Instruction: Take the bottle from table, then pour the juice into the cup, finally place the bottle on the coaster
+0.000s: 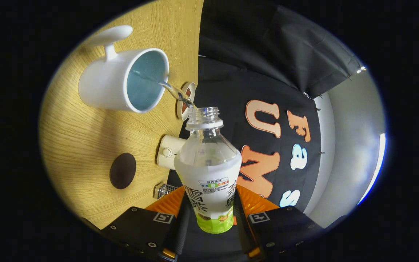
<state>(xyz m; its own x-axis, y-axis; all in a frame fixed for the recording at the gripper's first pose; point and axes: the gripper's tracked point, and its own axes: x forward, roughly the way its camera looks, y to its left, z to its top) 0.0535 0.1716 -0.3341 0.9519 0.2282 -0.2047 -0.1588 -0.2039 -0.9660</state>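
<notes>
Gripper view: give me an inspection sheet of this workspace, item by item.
Surface: wooden table, view rolled sideways with the tilted gripper.
Job's things: bottle, uncapped, tipped, thin stream running from its mouth into the white cup; dark round coaster bare, apart from the cup.
Clutter: patterned disc beside the cup; white cylindrical device; small ribbed clear piece by the fingers.
Grippers: gripper shut on the bottle's lower body.
Cables: nothing seen.
Surroundings: black cloth wall; pale wall beyond it.
</notes>
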